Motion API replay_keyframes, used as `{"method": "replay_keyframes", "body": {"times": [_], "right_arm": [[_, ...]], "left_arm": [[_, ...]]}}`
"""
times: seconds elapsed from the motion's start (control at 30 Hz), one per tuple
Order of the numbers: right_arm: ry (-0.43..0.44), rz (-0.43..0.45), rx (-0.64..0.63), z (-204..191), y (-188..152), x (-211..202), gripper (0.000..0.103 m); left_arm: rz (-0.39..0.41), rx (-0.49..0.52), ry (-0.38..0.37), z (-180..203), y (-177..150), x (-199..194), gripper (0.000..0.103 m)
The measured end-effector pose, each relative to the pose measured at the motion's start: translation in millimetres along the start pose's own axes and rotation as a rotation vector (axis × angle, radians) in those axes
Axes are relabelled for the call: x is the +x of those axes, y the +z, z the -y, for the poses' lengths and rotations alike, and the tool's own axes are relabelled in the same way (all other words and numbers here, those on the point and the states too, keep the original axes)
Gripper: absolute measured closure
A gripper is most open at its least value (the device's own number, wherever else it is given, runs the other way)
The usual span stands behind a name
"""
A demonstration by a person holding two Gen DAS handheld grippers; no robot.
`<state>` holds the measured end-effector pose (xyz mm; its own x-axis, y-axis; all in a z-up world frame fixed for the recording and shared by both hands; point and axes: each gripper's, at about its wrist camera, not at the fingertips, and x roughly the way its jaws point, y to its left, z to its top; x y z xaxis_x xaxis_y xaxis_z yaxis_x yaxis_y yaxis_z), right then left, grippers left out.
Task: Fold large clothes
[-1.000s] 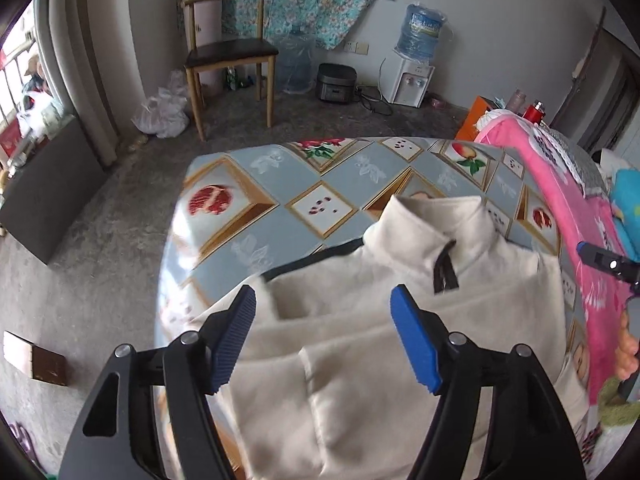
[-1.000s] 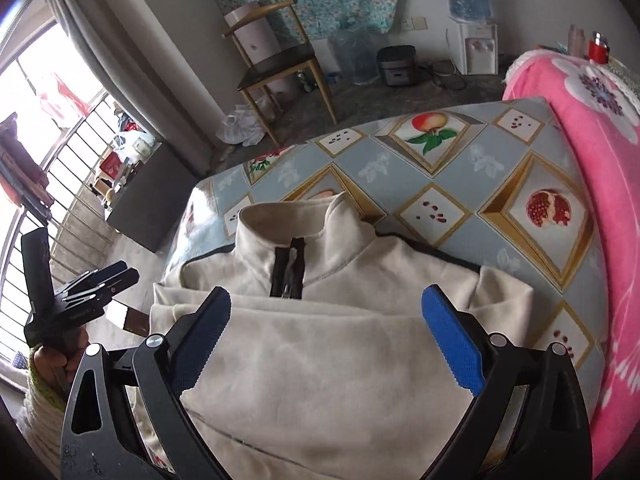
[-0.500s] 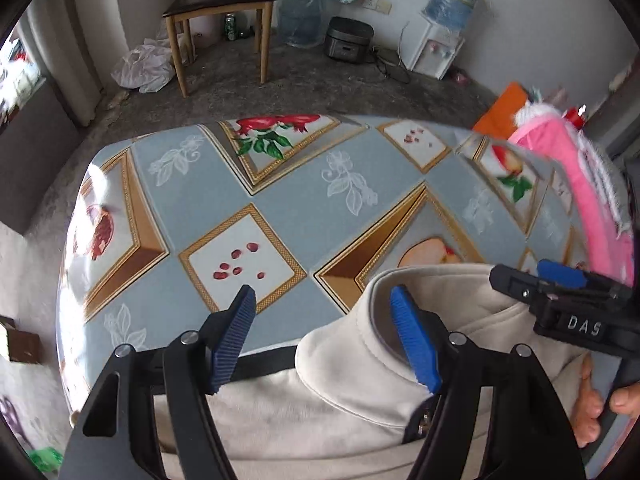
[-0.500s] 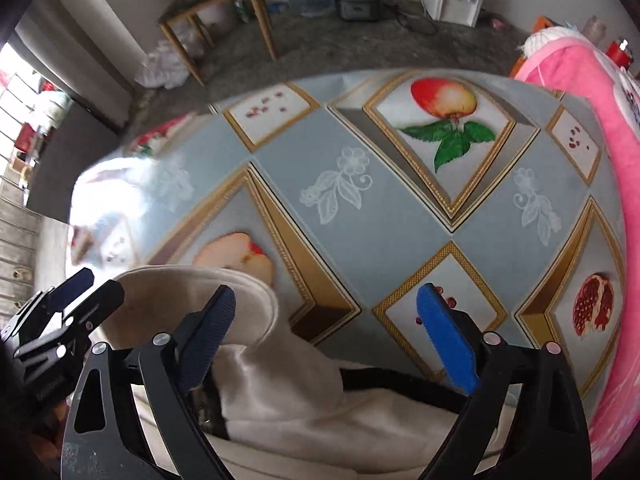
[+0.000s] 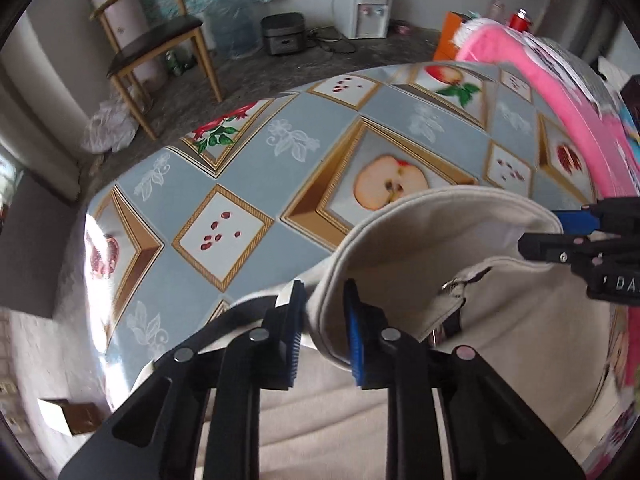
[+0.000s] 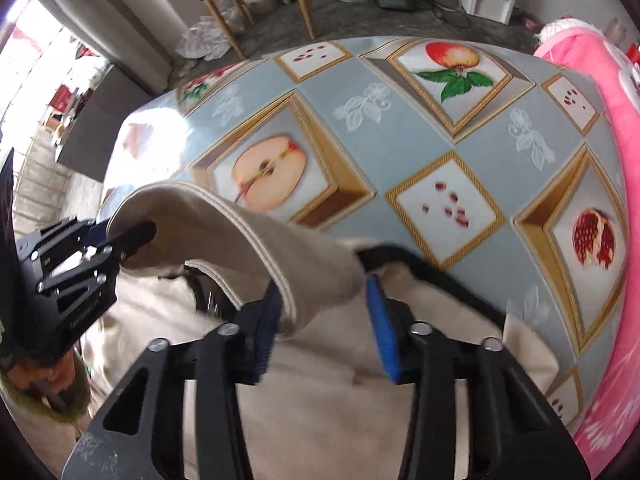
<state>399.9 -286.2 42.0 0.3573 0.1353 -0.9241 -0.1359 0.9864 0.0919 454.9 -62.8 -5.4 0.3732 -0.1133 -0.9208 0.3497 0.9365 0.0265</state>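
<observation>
A cream zip-neck jacket (image 5: 500,360) lies flat on a table (image 5: 248,184) covered with a blue-grey cloth printed with fruit pictures. Its stand-up collar (image 5: 420,240) points away from you, towards the far edge of the table.

Your left hand-held gripper (image 5: 322,332) has just been closing and now pinches the left side of the collar, with cloth between its blue pads. Your right hand-held gripper (image 6: 324,328) has also just been closing, over the right side of the collar; the fabric bunches between its pads, though that view is blurred and you cannot be sure how firm the hold is. Each gripper appears at the edge of the other's view, so the two grips sit near each other across the neck opening.

The step in hand looks like gripping the neck end so you can carry it over the body for a fold. To do it well, check that both sides are held through all layers before you lift. Raise both hands together and level, so the shoulders stay square. Keep the zip pull (image 5: 454,286) clear of the pads. Lay the collar end down gently and evenly.
</observation>
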Motion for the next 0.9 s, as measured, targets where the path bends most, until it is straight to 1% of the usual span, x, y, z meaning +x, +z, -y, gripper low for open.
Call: {"method": "replay_keyframes", "body": {"times": [0.03,0.13,0.2,0.33,0.4,0.47,0.5,0.53,0.6,0.63,0.7,0.73,0.83,0.9], "right_arm": [[-0.006,0.007,-0.019,-2,-8,-4,0.078],[-0.043,0.035,-0.069,-8,-32,-11,0.085],[-0.031,0.043,-0.085,-11,-48,-13,0.087],[-0.057,0.074,-0.115,-17,-64,-12,0.091],[-0.070,0.085,-0.127,-19,-69,-10,0.092],[-0.085,0.102,-0.133,-24,-73,-6,0.093],[-0.092,0.109,-0.133,-26,-73,-5,0.093],[-0.096,0.118,-0.133,-29,-78,-4,0.093],[-0.109,0.132,-0.144,-32,-82,-5,0.093],[-0.122,0.138,-0.152,-34,-84,-5,0.093],[-0.145,0.148,-0.169,-39,-87,-4,0.093],[-0.156,0.152,-0.178,-40,-88,-3,0.093],[-0.171,0.160,-0.194,-41,-90,-1,0.093],[-0.168,0.163,-0.194,-42,-93,-1,0.093]], "left_arm": [[0.006,0.014,-0.005,1,-5,-4,0.085],[0.018,0.037,-0.013,2,-24,-12,0.085],[0.022,0.063,-0.021,6,-37,-16,0.085],[0.052,0.128,-0.037,16,-62,-30,0.085],[0.073,0.146,-0.070,19,-73,-42,0.085],[0.122,0.149,-0.148,19,-81,-59,0.085],[0.140,0.144,-0.184,18,-82,-65,0.085],[0.166,0.133,-0.237,16,-83,-73,0.085],[0.202,0.115,-0.277,17,-80,-81,0.085],[0.215,0.101,-0.280,18,-76,-82,0.085],[0.215,0.064,-0.289,19,-67,-78,0.085],[0.209,0.036,-0.275,20,-62,-72,0.085],[0.177,-0.048,-0.233,17,-47,-49,0.085],[0.136,-0.075,-0.217,15,-44,-31,0.085]]}}
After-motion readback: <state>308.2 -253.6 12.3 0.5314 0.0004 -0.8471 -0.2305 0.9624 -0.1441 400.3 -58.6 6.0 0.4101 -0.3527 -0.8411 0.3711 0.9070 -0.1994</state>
